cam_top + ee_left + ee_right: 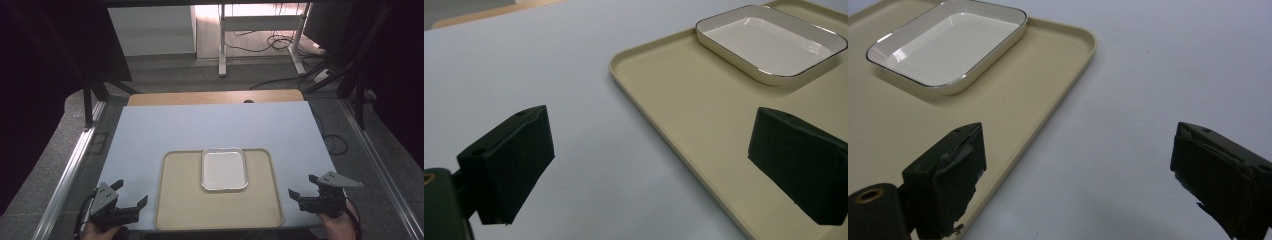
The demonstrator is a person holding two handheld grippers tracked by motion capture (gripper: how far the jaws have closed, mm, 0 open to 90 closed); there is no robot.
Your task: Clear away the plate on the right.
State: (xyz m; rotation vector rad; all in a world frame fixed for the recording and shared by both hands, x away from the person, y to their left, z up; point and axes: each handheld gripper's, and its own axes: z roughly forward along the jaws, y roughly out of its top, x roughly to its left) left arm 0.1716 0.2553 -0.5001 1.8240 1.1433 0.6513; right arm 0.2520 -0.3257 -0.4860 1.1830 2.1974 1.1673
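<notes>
A beige tray (218,205) lies at the near middle of the pale blue table top. On its far half rests an empty white rectangular dish (224,169) with a dark rim. My left gripper (132,193) hovers at the tray's near left corner, open and holding nothing. My right gripper (303,187) hovers just right of the tray, open and empty too. In the left gripper view the tray (704,115) runs between the jaws with the dish (771,42) beyond. In the right gripper view the tray (1018,105) and dish (948,47) lie to the left.
The pale blue sheet (210,127) covers a wooden table whose far edge (215,97) shows. Metal rails (70,170) run along both sides. Beyond stand a desk frame (260,35) and loose floor cables (285,42).
</notes>
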